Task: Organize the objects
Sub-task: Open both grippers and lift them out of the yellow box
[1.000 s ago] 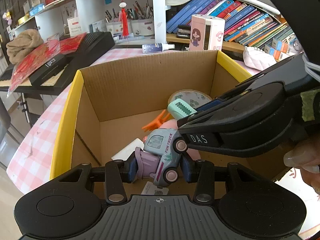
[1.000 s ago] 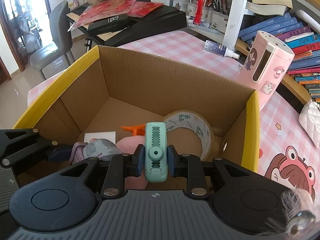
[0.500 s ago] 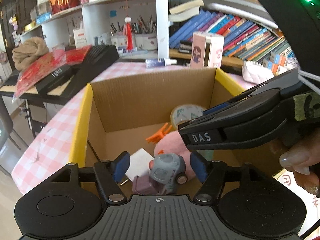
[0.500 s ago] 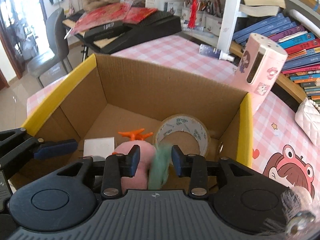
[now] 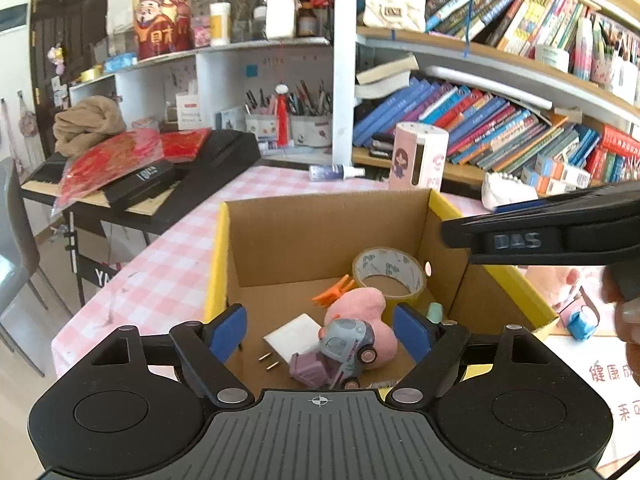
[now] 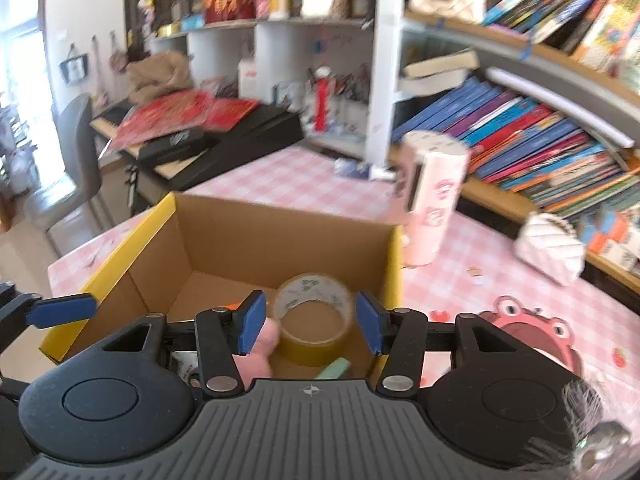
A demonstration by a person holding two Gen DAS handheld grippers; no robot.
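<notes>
A cardboard box (image 5: 320, 232) with yellow rims stands on the pink checked table. Inside lie a grey and purple toy truck (image 5: 338, 354), a pink plush (image 5: 360, 308), a tape roll (image 5: 390, 276), an orange clip (image 5: 332, 292), a white card (image 5: 294, 338) and a mint green clip (image 5: 434, 312). My left gripper (image 5: 320, 330) is open and empty above the box's near side. My right gripper (image 6: 310, 322) is open and empty above the box (image 6: 280, 240), over the tape roll (image 6: 314, 312) and the mint clip (image 6: 334, 368).
A pink cylinder holder (image 5: 418, 158) and a spray bottle (image 5: 336, 172) stand behind the box. A white quilted pouch (image 6: 550, 248) and a pink frog sticker (image 6: 532, 332) lie to the right. A keyboard (image 5: 160, 184) and bookshelves (image 5: 500, 128) sit beyond.
Both grippers opened. The toy truck fell from the left one and the mint clip from the right one into the box. Both grippers rose and drew back.
</notes>
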